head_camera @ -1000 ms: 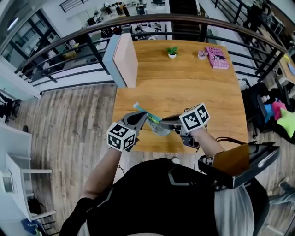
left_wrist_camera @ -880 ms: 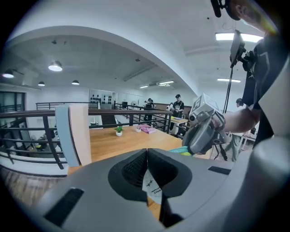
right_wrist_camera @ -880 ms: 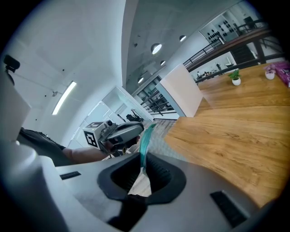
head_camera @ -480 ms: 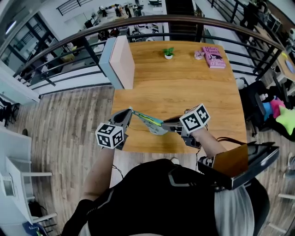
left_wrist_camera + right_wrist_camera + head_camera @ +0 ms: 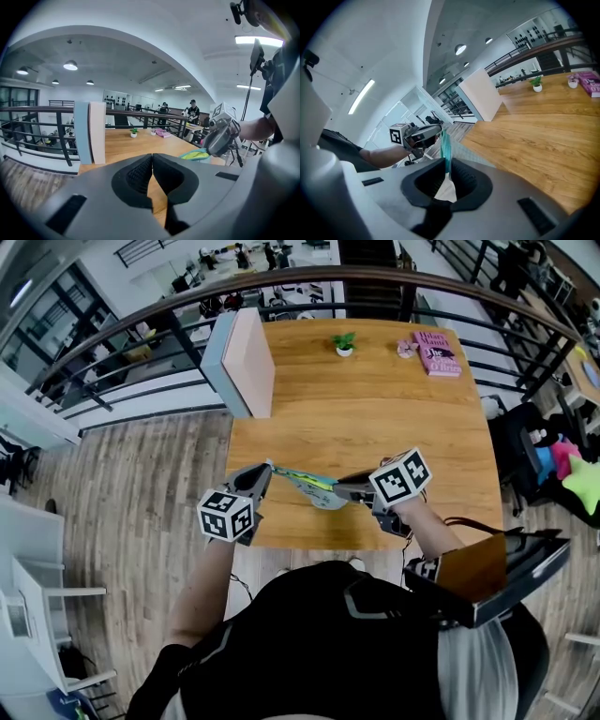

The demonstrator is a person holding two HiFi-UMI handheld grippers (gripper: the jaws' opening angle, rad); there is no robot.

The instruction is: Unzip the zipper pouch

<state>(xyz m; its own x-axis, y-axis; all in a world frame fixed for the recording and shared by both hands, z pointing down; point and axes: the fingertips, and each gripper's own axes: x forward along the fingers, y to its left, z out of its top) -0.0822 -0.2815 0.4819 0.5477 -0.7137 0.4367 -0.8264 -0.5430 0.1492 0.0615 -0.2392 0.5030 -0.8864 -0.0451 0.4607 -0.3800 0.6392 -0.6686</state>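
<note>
Left tool (image 5: 265,471): jaws closed at the teal zip's left end, nothing visible between them. Zipper pouch (image 5: 317,491): soft, translucent, flat, stretched just above the desk's (image 5: 394,409) near edge. Right tool (image 5: 345,491): clamped on the pouch's corner. Step, judged: mid-unzip. Next: a steady pull along the zip while the right tool anchors.

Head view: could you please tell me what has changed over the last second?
The left hand-held gripper drew leftward, away from the right hand-held gripper, stretching the zipper pouch out between them. Both stayed shut on the pouch, and the right one hardly moved.
</note>
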